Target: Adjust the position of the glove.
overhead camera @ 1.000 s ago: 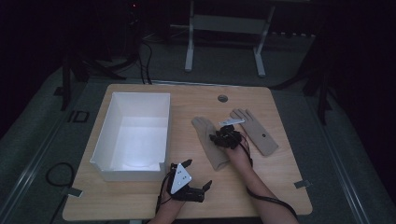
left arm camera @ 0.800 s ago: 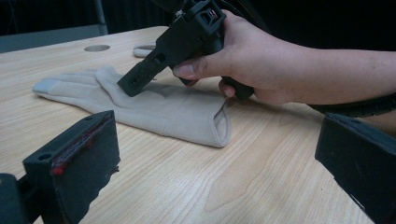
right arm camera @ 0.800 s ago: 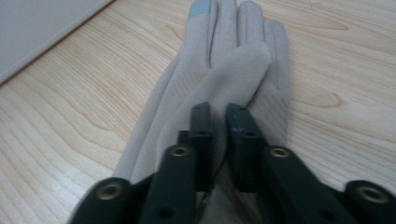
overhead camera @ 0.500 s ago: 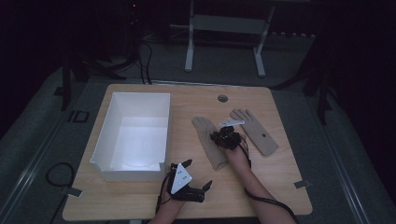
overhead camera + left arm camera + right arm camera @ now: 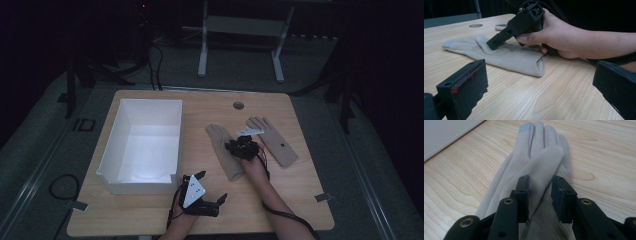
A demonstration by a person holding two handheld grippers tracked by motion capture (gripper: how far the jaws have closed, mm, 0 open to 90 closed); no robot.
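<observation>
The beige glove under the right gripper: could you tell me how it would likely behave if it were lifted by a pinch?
The glove lies flat and limp on the table, so it would probably droop from the pinch. It looks thin and soft, so likely light. Its matte fabric suggests the right gripper, jaws astride a fold, should not slip much.

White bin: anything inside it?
The white bin looks empty: bare floor and inner walls in the high view. Its near wall hides the strip of floor just behind it. Both beige gloves lie outside, on the table.
</observation>
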